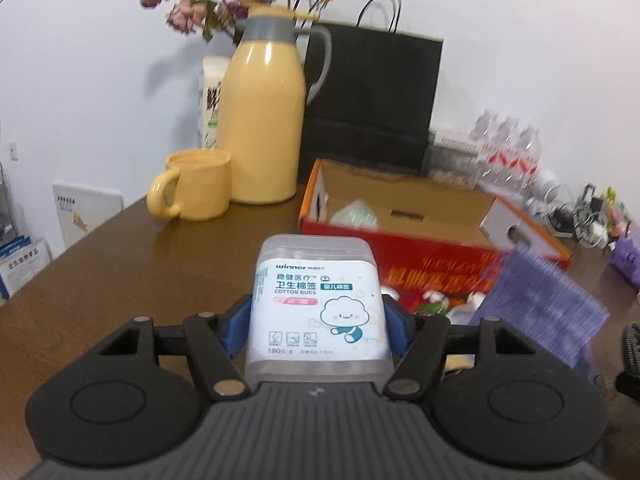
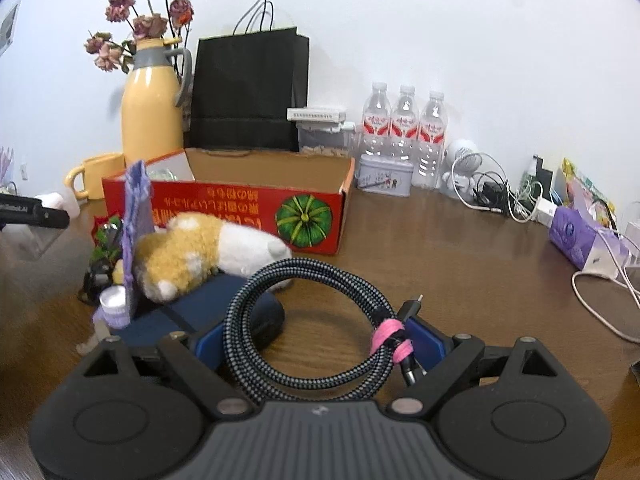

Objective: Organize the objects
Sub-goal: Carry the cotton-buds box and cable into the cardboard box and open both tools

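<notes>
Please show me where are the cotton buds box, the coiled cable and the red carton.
cotton buds box (image 1: 318, 304), left wrist view, front label.
coiled cable (image 2: 280, 272), right wrist view, top of coil.
red carton (image 2: 240, 210), right wrist view, front wall.

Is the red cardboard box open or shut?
Open. The red cardboard box has its flaps up; its brown interior shows, with a pale object inside at its left end.

Both cams sit low behind own fingers, tilted slightly down across the brown surface toward the white wall. Left cam close to the red box; right cam further back, more rightward. Shared: box, yellow flask, black bag.
</notes>
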The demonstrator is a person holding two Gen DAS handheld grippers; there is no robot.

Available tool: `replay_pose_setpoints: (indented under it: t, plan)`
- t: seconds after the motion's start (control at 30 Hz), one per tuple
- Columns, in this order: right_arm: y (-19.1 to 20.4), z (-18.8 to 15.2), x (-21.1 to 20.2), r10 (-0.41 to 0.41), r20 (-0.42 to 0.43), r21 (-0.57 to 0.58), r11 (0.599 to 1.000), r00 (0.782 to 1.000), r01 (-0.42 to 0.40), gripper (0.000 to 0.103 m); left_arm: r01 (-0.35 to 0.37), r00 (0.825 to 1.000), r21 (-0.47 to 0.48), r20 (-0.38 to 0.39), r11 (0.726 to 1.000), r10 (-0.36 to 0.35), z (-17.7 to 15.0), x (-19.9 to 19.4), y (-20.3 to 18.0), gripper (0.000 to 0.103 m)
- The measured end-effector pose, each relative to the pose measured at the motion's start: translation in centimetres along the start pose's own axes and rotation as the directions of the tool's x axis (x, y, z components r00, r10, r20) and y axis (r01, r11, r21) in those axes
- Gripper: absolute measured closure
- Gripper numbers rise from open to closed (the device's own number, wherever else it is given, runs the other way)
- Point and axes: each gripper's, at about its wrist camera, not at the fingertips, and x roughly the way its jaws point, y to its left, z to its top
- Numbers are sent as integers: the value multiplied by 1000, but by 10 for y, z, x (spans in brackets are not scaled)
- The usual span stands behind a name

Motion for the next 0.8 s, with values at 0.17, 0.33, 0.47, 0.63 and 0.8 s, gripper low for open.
replay_pose_setpoints:
  t: [0.17,0.33,0.47,0.63,0.8]
  plan:
    - [-1,25,-2,-2,56,-15,1000,998,2,12,42,997,15,64,999,-43,25,-9,-11,36]
    - [-3,61,3,1,129,-18,1000,992,2,12,70,990,29,116,997,-73,51,-5,-24,36]
    - [0,89,15,15,168,-26,1000,986,-11,12,93,985,37,142,995,-97,68,7,-35,36]
    - [10,121,43,51,189,-39,998,981,-44,12,116,983,46,139,992,-121,86,32,-48,36]
    - [22,148,80,71,185,-55,997,980,-62,12,121,984,39,127,992,-125,100,63,-58,36]
